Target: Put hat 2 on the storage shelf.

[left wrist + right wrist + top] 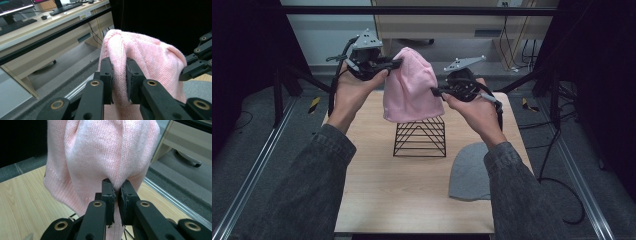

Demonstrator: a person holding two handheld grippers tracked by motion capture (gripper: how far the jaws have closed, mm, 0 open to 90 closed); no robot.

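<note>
both grippers hold a pink knit beanie [412, 85] in the air above a black wire rack [420, 136] that stands on the wooden table [377, 190]. the left gripper [396, 63] is clamped on the fabric near the beanie's crown; the right gripper [435, 91] is pinched tight on its lower edge. a grey beanie [470, 172] lies flat on the table, just beside the rack.

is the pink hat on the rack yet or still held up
Held up: both grippers, left and right, pinch the pink hat above the rack.
</note>
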